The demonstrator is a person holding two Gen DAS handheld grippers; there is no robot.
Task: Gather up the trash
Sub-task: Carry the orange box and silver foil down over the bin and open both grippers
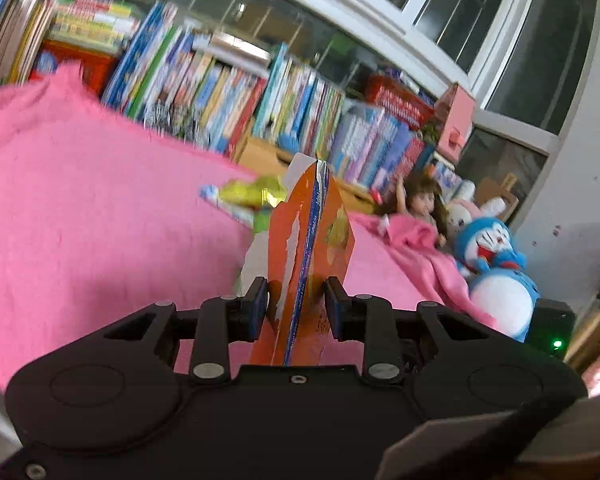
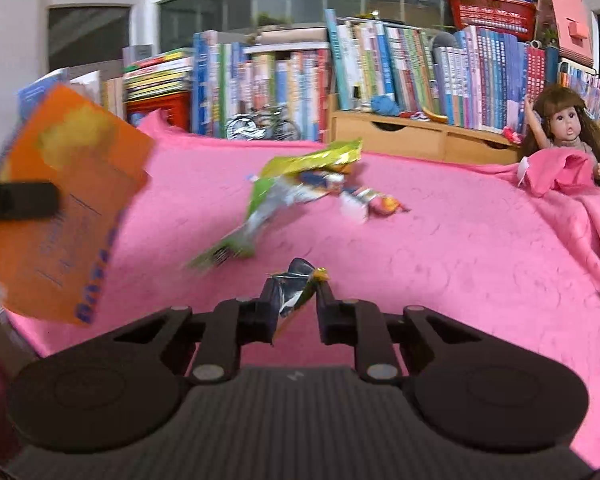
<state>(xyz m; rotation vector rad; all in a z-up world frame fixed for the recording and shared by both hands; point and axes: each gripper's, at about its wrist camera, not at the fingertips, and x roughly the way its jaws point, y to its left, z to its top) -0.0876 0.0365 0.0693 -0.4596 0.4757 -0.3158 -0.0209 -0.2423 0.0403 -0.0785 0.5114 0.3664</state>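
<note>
My left gripper (image 1: 296,298) is shut on a flattened orange carton (image 1: 308,240), held upright above the pink blanket (image 1: 100,220). That same orange carton (image 2: 64,204) shows at the left of the right wrist view, with a left fingertip (image 2: 18,201) on it. My right gripper (image 2: 294,298) is shut on a small crumpled silver-green wrapper (image 2: 296,284). On the blanket ahead lie a yellow-green snack bag (image 2: 284,196) and a small colourful wrapper (image 2: 364,200). In the left wrist view the yellow-green bag (image 1: 252,196) sits partly hidden behind the carton.
A long row of books (image 2: 380,76) and a wooden drawer unit (image 2: 420,136) line the back. A doll (image 2: 564,128) sits at the right behind a bunched blanket fold (image 2: 560,172). Plush toys (image 1: 496,260) stand at the bed's right edge. Windows (image 1: 460,12) are behind.
</note>
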